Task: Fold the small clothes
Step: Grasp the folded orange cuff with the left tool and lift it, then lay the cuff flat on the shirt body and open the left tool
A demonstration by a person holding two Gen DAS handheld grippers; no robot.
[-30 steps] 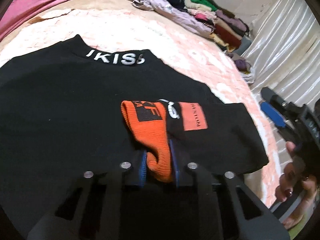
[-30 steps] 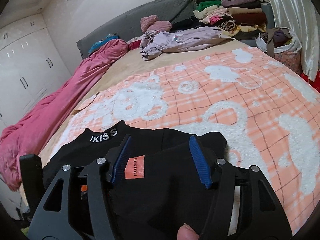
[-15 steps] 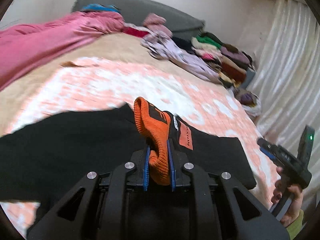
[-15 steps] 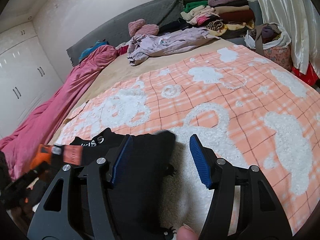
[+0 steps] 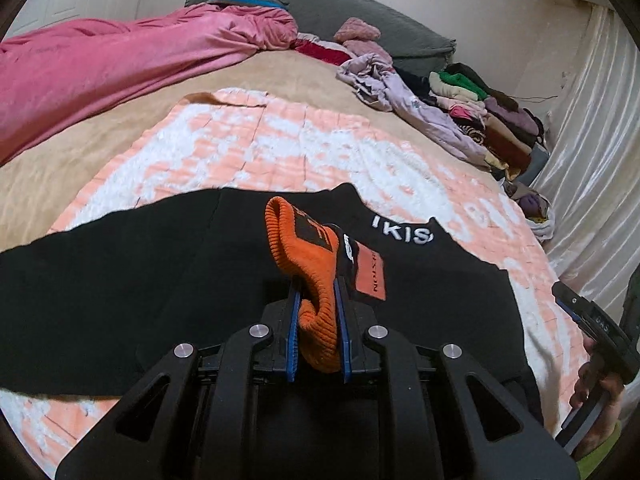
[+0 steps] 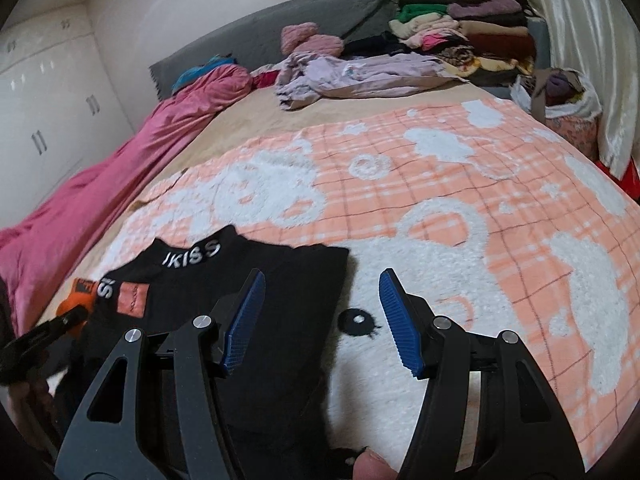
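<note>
Left tool (image 5: 316, 322): its blue pads are pinching the orange cuff (image 5: 308, 264) of the garment's sleeve, the jaws sitting narrow around the knit; the cuff is sticking up and forward out of the grip.
Right tool (image 6: 322, 322): its jaws are standing wide apart with nothing between them; it is hovering over the right edge of the garment, one pad above the black cloth and the other above the blanket.
Black top (image 5: 120, 292): it is lying spread across the near part of the bed, on the blanket, with white lettering on its collar (image 5: 402, 234) facing away from the left wrist camera.
Sleeve patch (image 5: 370, 276): an orange label is showing just beside the gripped cuff, over the body of the top.
Same top from the right wrist: the black top (image 6: 256, 280) is lying to the left of the open tool, its right edge ending just beside a small black mark on the blanket.
Blanket (image 6: 460, 208): peach plaid with white fluffy shapes, covering the bed under the top.
Pink duvet (image 5: 100, 64): it is lying bunched along the far left side of the bed.
Lilac garment (image 6: 360, 76): it is lying crumpled near the headboard.
Clothes stack (image 6: 468, 36): folded items are piled at the far right corner.
Bag (image 6: 564, 96): it is sitting beside the bed, near the curtain.
</note>
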